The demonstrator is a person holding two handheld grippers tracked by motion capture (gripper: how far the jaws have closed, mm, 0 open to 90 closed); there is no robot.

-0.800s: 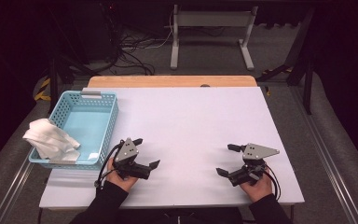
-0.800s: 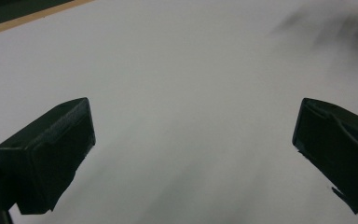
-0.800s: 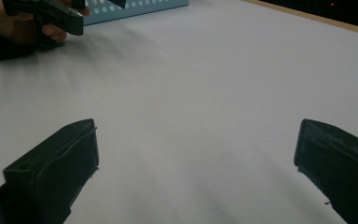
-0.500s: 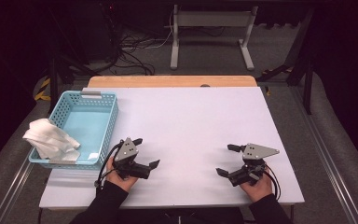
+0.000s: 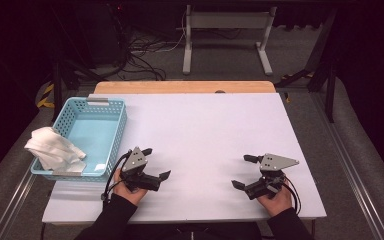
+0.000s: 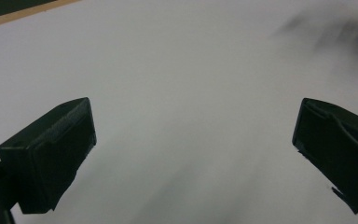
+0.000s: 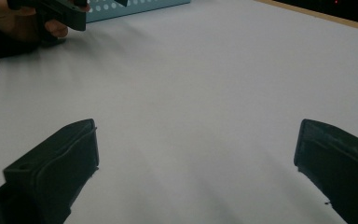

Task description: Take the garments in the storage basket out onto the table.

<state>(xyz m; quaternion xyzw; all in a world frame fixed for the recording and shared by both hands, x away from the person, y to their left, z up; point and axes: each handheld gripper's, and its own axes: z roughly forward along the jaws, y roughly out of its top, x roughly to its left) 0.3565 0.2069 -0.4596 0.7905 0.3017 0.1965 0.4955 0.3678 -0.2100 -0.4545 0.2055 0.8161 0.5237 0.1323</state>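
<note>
The white cloth (image 5: 52,150) hung over the blue basket's (image 5: 111,150) rim at left of the high view; both grippers, left gripper (image 5: 156,164) and right gripper (image 5: 244,171), rested wide open and empty, so a clean grasp probably meant approaching its bunched top.

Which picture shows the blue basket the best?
The high view: the whole blue basket sits at the table's left edge, a white cloth draped over its near-left corner. The right gripper view catches just a strip of its perforated wall. The left gripper view looks at bare tabletop.
</note>
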